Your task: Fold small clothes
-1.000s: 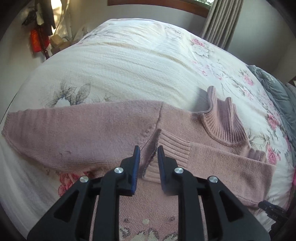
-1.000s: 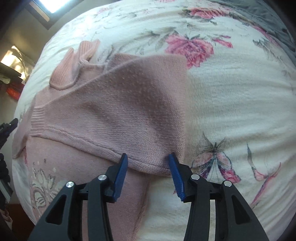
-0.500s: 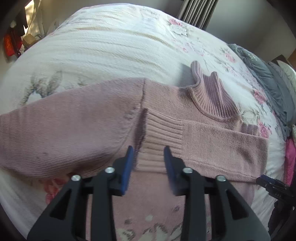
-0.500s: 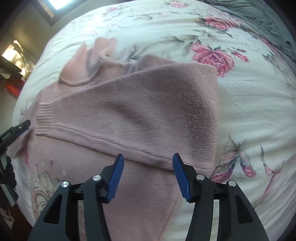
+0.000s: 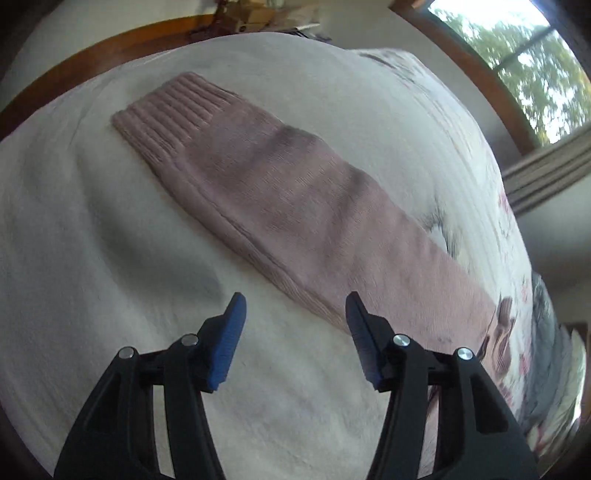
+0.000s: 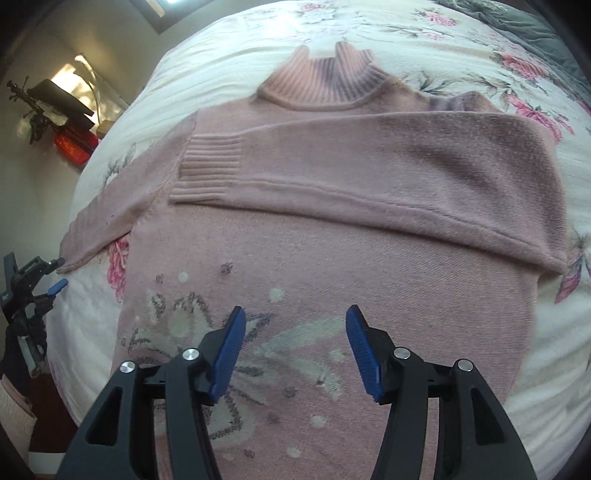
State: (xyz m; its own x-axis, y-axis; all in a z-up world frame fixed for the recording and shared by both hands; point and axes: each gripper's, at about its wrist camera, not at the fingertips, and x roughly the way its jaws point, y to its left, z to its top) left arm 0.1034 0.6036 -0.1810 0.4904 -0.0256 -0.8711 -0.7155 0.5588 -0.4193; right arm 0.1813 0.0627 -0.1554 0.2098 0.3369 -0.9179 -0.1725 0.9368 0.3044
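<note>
A pink knitted sweater point(image 6: 332, 266) lies flat on the bed, ribbed collar point(image 6: 325, 88) at the far side. One sleeve point(image 6: 369, 173) is folded across the chest, its ribbed cuff point(image 6: 210, 166) near the left shoulder. The other sleeve point(image 5: 295, 206) lies stretched out on the bedspread, with its cuff point(image 5: 173, 110) at the far end. My left gripper point(image 5: 295, 325) hovers open over this sleeve's near edge, holding nothing. My right gripper point(image 6: 293, 339) is open above the sweater's flower pattern point(image 6: 229, 339), also empty. The left gripper point(image 6: 40, 280) shows at the left edge of the right wrist view.
A white floral bedspread point(image 6: 461, 48) covers the bed. A wooden bed frame point(image 5: 92, 62) rims the far side in the left wrist view. A grey blanket point(image 6: 535, 26) lies at the far right. A window point(image 5: 517, 55) and curtain point(image 5: 546, 173) stand beyond the bed.
My left gripper let go of the folded sleeve's cuff, opened wide and swung left over the outstretched sleeve. My right gripper pulled back toward the sweater's lower body, still open.
</note>
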